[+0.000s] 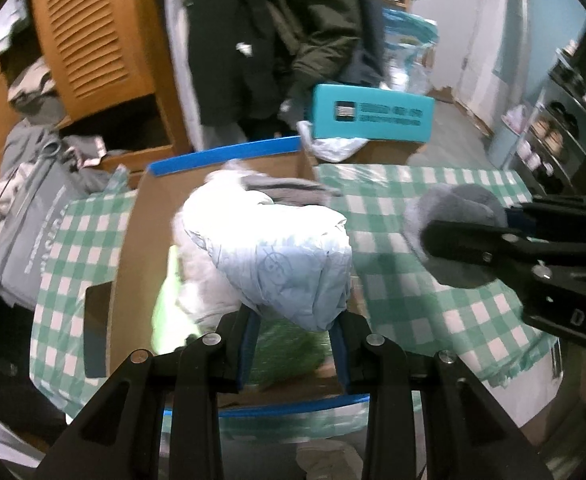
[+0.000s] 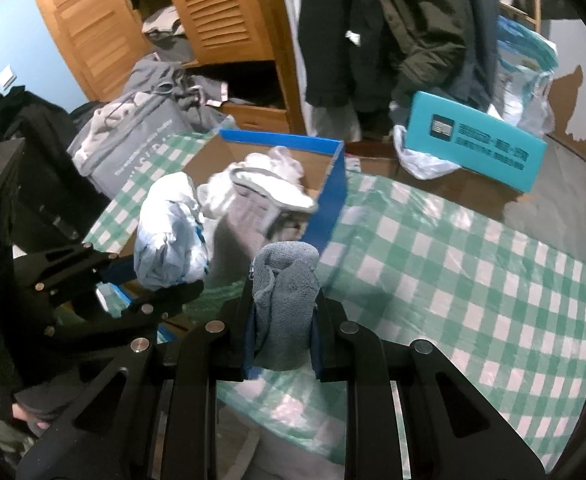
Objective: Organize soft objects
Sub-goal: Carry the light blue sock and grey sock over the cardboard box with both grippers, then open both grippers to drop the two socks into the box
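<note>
My left gripper (image 1: 297, 320) is shut on a rolled pale blue cloth (image 1: 293, 268), held over the open cardboard box (image 1: 133, 248) with blue-taped edges. That box holds white and grey garments (image 1: 249, 188) and something green (image 1: 289, 348). From the right wrist view the same left gripper (image 2: 161, 280) holds the pale blue cloth (image 2: 169, 236) at the box's near corner. My right gripper (image 2: 283, 320) is shut on a rolled grey sock (image 2: 287, 292), held above the green-and-white checked cloth (image 2: 453, 280) just right of the box (image 2: 325, 196). The grey sock (image 1: 449, 240) and right gripper (image 1: 433, 236) appear at the left view's right side.
A teal carton (image 1: 369, 114) lies on a brown box behind the table, with a white plastic bag (image 1: 333, 144) under it. A grey fabric bag (image 1: 29, 224) of clothes stands left. Dark coats (image 1: 269, 40) hang by a louvred wooden wardrobe (image 1: 89, 36). Shelves (image 1: 561, 120) stand far right.
</note>
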`<state>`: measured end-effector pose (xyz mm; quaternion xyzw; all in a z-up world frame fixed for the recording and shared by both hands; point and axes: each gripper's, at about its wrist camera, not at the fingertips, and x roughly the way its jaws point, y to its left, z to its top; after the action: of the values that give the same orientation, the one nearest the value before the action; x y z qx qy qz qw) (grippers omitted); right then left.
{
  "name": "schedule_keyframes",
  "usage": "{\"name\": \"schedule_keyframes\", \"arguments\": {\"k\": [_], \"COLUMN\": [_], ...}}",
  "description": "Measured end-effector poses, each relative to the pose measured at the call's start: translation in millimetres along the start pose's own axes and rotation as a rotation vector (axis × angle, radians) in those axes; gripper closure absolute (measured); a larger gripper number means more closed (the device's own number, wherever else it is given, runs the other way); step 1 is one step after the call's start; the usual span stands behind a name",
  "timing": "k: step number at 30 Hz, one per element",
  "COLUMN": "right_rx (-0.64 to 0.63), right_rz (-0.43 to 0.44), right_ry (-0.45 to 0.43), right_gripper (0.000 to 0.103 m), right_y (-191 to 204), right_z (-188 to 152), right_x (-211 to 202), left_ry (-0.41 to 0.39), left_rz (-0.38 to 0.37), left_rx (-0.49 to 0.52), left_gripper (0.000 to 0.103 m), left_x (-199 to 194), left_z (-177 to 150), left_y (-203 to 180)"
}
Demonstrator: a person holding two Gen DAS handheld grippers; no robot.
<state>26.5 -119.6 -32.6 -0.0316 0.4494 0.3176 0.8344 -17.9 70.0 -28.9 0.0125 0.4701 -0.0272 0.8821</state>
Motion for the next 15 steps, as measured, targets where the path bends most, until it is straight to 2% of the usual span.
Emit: {"name": "schedule_keyframes", "arguments": {"k": [8,15], "right_rx": [-0.032,-0.056], "right_rz": [0.031,0.048], "right_ry": [0.041,0.095], "right_gripper": [0.084,0.084], "right_y": [26.7,46.3], "right_z": [7.2,6.1], "right_x": [23.3,47.3], "left_ry": [0.040,0.099], "left_rz": [0.026,0.045], "left_rx": [-0.122,-0.174], "left_gripper": [0.070,0.070], "left_x": [12.6,35.3], "left_z": [-5.3,-14.0], "left_y": [57.5,81.1]}}
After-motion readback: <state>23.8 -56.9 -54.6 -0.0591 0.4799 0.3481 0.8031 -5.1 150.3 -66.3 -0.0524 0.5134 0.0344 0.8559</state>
